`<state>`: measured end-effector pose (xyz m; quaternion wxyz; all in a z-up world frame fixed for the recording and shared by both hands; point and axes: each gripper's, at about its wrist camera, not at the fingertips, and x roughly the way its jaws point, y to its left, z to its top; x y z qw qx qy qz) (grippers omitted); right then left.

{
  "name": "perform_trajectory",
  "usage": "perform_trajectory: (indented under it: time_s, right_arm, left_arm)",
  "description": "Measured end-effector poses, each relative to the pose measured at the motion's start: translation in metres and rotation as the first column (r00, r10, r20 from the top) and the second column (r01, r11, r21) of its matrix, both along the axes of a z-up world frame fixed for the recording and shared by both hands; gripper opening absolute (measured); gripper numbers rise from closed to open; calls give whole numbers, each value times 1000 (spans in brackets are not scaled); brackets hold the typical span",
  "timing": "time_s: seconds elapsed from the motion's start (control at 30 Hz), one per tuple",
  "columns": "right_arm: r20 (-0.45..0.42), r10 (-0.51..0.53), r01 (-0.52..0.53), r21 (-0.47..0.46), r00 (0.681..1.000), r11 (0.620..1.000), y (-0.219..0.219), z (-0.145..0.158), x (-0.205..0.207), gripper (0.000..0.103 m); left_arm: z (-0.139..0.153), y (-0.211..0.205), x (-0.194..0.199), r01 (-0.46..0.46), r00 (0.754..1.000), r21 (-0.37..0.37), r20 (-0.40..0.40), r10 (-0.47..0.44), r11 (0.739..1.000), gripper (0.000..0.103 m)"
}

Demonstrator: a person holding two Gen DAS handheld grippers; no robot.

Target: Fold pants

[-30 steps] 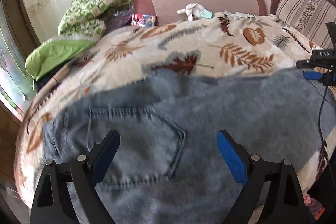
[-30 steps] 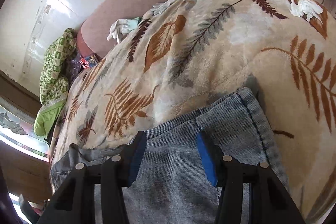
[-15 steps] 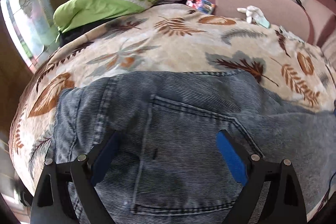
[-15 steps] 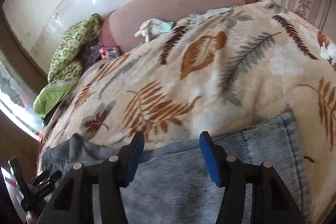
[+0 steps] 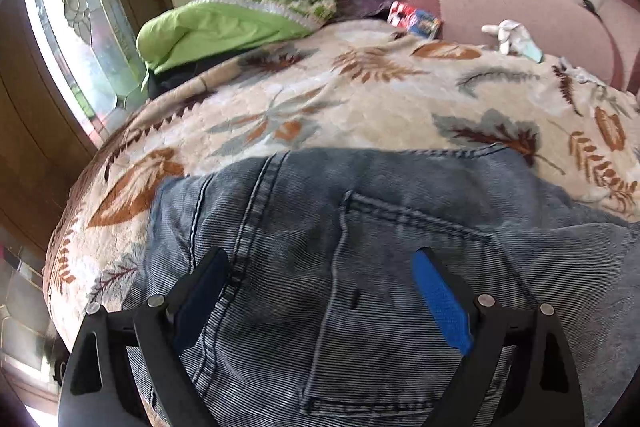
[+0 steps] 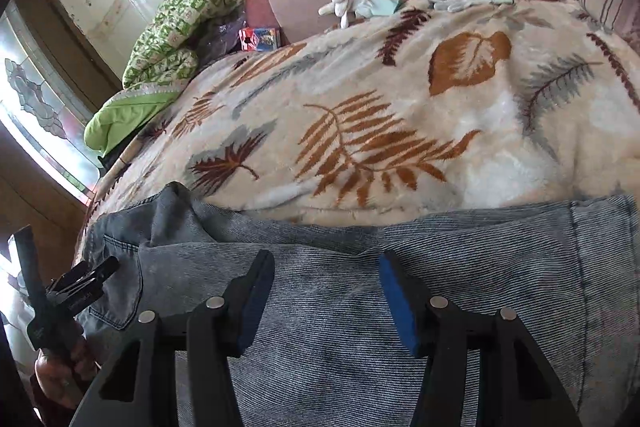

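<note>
A: Starting with the left wrist view, are any containers showing?

B: Only a small red and blue box [image 5: 414,21], lying far ahead of the left gripper [image 5: 320,291] against the pink sofa back [image 5: 520,15]; its contents are not showing. Nearer, the jeans [image 5: 380,227] are lying flat on the leaf-print blanket [image 5: 320,99], directly under the jaws.

A: And the jaws?

B: They are standing wide apart over the back pocket [image 5: 392,307], gripping nothing (whether the tips are touching the denim, I cannot tell).

A: Now the right wrist view.

B: The right gripper [image 6: 324,291] is hovering over a trouser leg of the jeans [image 6: 480,267], its blue pads [image 6: 396,303] parted and holding nothing. The left gripper [image 6: 84,279] is showing off to its left, in a hand [image 6: 60,371]. White gloves [image 6: 356,3] are lying far ahead.
</note>
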<state>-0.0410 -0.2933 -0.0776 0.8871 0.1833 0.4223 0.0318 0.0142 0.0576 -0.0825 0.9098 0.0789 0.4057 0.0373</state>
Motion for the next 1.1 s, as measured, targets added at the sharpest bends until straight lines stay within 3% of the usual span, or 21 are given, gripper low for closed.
perform_trajectory:
  time_s: [0.17,0.4,0.6,0.93,1.1]
  right_arm:
    - [128,-36,40,-29,991,999,-8,29,-26,58]
    - [242,-177,194,-46,954,980,-33,60,-62,59]
    - [282,-273,295,-38,920,955,-48,69,-101,59]
    - [313,-229,304,-214,921,928,-34,71,-152,65]
    - [307,-248,314,-188,919,931,-40,67,-151,65]
  left_arm:
    - [13,-17,-17,88,992,12,85,-89,996,93]
    - [30,-27,-30,148,977,21,154,-149,989,93]
    - [38,-31,-40,185,968,0,176,-182,983,93]
    - [47,-36,-55,213,957,-28,209,-202,977,93]
    - [47,-41,-60,225,954,-26,211,-214,974,93]
